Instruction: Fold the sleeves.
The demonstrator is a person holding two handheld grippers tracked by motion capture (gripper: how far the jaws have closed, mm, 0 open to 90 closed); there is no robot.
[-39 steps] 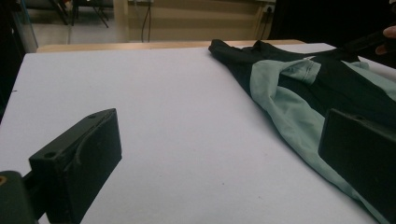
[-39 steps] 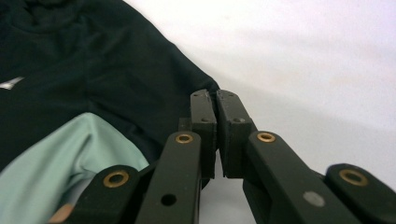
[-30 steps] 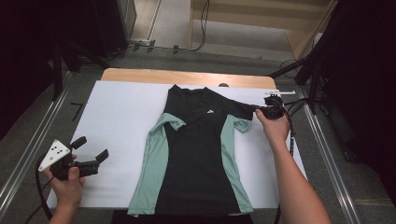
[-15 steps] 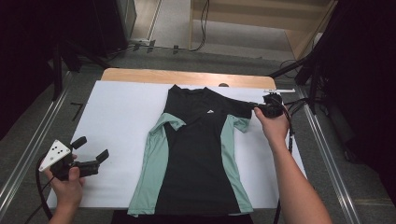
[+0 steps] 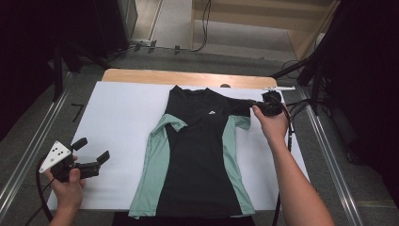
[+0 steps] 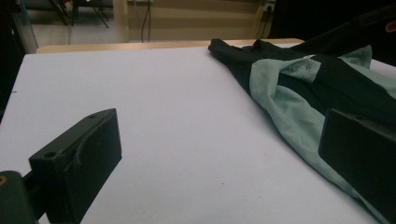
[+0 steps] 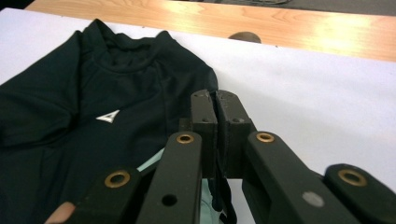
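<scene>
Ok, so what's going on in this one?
A person is folding a black and mint-green T-shirt laid on a white mat. The right hand-held gripper is shut on the shirt's sleeve, at the shirt's upper right in the high view, with black fabric pinched between its jaws and drawn up off the mat. The left hand-held gripper is open and holds nothing, sitting over the mat's near left corner, apart from the shirt. The other sleeve already lies folded in.

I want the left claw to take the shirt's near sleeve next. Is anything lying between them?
Nothing visible: bare white sheet lies between the open left claw and the shirt.
</scene>
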